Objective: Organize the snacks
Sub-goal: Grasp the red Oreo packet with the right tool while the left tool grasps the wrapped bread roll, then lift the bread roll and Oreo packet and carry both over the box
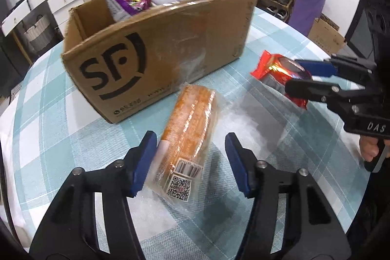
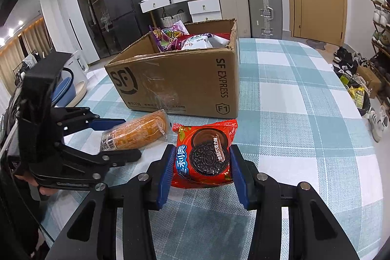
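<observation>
The right gripper (image 2: 199,172) is clamping the red Oreo pack (image 2: 204,154), while the left gripper (image 1: 190,162) is sitting open around the wrapped bread loaf (image 1: 187,135), left pad touching it, right pad apart

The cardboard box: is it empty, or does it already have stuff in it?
Partly filled: snack bags poke above the cardboard box's open top.
</observation>
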